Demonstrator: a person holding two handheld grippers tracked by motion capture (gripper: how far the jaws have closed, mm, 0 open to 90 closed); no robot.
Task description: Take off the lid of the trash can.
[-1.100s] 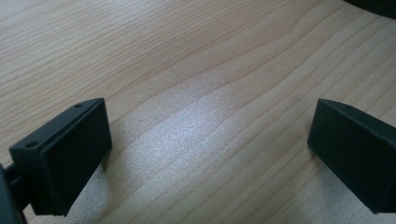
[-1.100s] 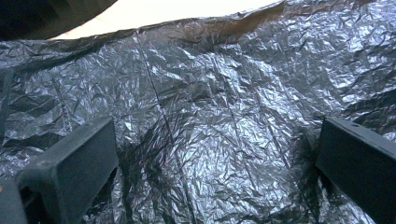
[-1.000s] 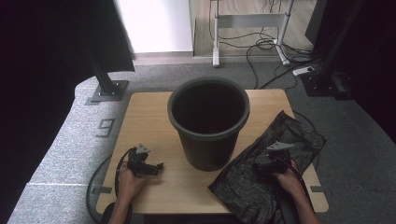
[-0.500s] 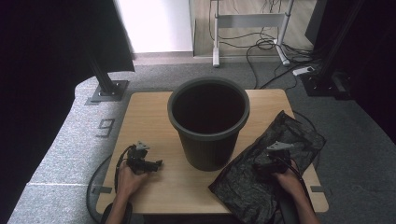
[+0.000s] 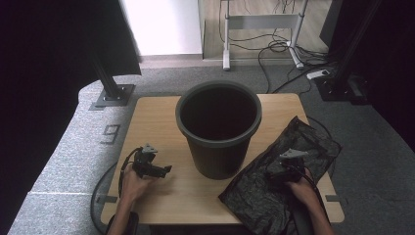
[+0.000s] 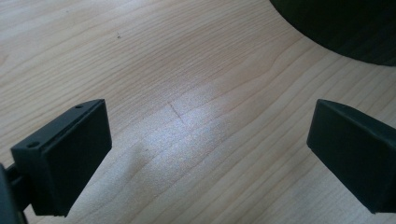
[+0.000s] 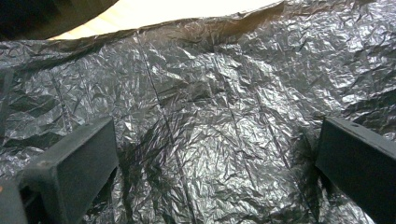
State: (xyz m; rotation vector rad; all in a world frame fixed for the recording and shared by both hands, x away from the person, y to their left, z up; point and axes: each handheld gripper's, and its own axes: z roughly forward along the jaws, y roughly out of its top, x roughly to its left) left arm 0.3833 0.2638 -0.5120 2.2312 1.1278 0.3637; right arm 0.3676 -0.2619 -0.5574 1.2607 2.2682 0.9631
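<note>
A dark grey bucket (image 5: 219, 127) stands upright and empty in the middle of the wooden table (image 5: 151, 117). A crumpled black plastic bag (image 5: 288, 161) lies flat at the table's right front, its edge hanging over. My right gripper (image 5: 274, 172) rests low over the bag (image 7: 210, 116), open, with only the wrinkled plastic between its jaws. My left gripper (image 5: 164, 170) sits at the left front, pointing toward the bucket's base (image 6: 345, 28). It is open over bare wood (image 6: 196, 130), holding nothing.
Beyond the table are a grey carpet, a black stand base (image 5: 115, 93) at the left, a white frame (image 5: 259, 29) with cables at the back, and dark equipment (image 5: 352, 78) at the right. A cable (image 5: 105, 186) loops off the table's left front.
</note>
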